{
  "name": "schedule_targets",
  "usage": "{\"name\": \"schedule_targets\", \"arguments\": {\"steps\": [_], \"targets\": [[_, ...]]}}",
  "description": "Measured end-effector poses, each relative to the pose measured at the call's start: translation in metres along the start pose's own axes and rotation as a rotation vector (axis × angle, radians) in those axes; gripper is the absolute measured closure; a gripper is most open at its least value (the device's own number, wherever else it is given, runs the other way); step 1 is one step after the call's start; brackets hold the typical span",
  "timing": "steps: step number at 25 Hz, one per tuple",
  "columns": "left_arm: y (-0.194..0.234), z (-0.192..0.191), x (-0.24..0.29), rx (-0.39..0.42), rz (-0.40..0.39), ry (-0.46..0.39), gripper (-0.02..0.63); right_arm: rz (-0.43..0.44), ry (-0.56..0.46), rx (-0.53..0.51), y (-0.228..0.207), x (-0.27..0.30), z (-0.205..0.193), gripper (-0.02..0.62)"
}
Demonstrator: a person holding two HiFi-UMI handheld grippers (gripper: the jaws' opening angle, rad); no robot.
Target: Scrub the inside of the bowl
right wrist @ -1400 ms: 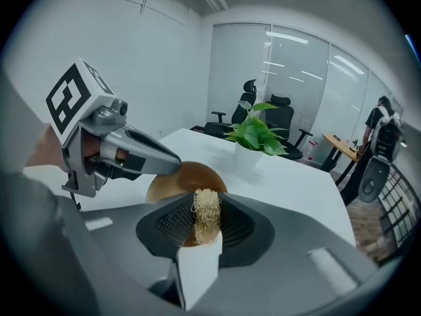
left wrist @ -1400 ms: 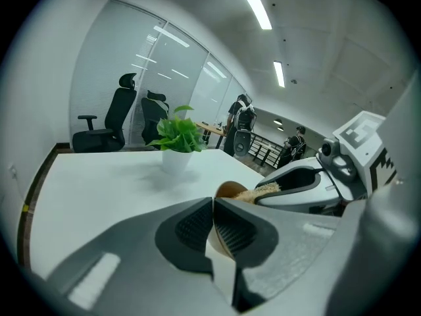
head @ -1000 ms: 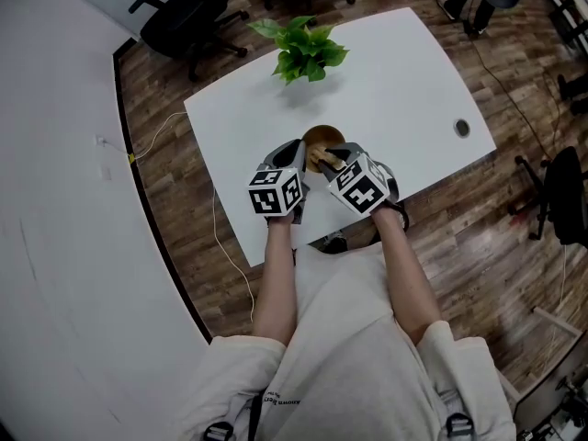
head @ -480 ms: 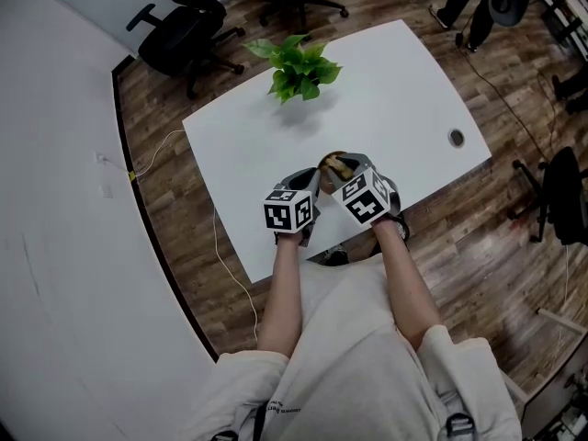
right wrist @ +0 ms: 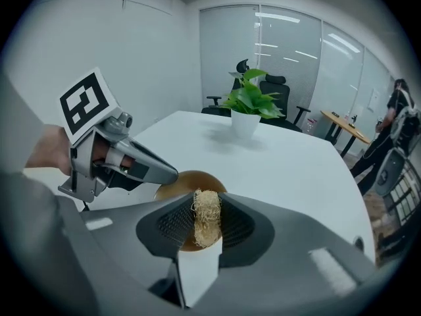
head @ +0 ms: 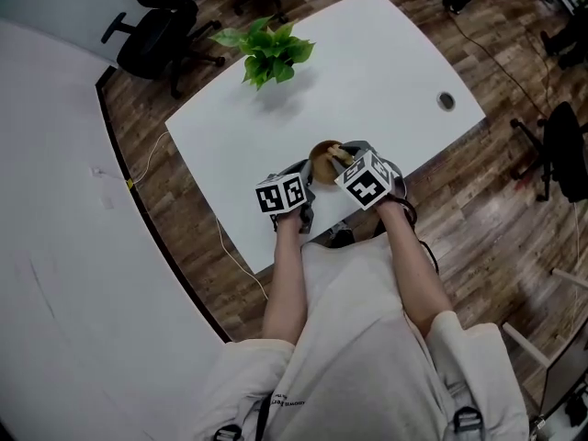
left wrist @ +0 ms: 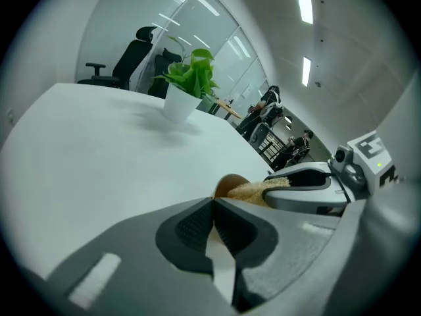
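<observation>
The right tongs [right wrist: 205, 203] are clamped on a fibrous scrub pad [right wrist: 206, 226], held just above the wooden bowl [right wrist: 176, 184] to reach inside it; the left tongs [right wrist: 172, 174], jaws together, appear to pinch its 9 o'clock rim, likely to steady it. The bowl sits by the surface's [right wrist: 289, 166] 6 o'clock edge, with a potted plant [right wrist: 250, 107] well apart at 12
</observation>
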State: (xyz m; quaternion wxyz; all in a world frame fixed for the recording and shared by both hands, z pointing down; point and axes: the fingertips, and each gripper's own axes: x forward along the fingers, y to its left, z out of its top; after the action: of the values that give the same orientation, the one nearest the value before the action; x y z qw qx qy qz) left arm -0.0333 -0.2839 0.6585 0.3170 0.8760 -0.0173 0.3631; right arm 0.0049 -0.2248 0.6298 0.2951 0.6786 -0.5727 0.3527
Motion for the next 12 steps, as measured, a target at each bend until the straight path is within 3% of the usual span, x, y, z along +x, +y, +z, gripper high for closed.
{"name": "schedule_targets", "arguments": {"steps": [6, 12], "targets": [[-0.001, -0.009, 0.01, -0.064, -0.057, 0.065, 0.579, 0.058, 0.031, 0.045, 0.008, 0.007, -0.018, 0.474], [-0.001, -0.01, 0.021, -0.046, -0.073, 0.153, 0.512, 0.104, 0.026, 0.068, 0.012, 0.01, -0.015, 0.474]]}}
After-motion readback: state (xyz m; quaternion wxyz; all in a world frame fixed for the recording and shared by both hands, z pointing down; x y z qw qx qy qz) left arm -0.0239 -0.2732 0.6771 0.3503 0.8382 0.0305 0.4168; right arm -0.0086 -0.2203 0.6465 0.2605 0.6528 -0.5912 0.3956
